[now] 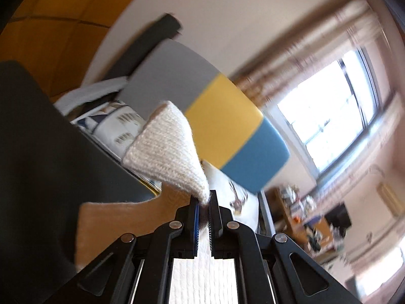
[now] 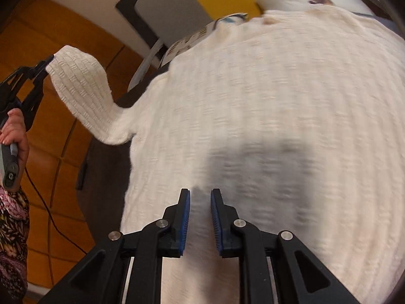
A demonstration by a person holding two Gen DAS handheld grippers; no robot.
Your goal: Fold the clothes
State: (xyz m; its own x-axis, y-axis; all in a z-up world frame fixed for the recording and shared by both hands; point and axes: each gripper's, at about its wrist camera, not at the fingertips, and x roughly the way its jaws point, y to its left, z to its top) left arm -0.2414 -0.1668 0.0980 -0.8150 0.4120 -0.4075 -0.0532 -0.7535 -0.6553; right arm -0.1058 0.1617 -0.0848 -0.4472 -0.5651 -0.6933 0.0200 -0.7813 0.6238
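Right wrist view: sweater lies spread on the table, its sleeve lifted by the left gripper, clamped on the cuff. Right gripper hovers parted, empty. Carry the sleeve flat across the body, avoiding twists.

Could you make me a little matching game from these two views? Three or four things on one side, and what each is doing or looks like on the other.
Things:
1. left gripper
2. right gripper
3. sweater sleeve
4. panel

States:
A. lifted off to one side
B. grey, yellow and blue bands
C. shut on white knit
D. jaws apart, nothing between them

Pairs: 1-C, 2-D, 3-A, 4-B
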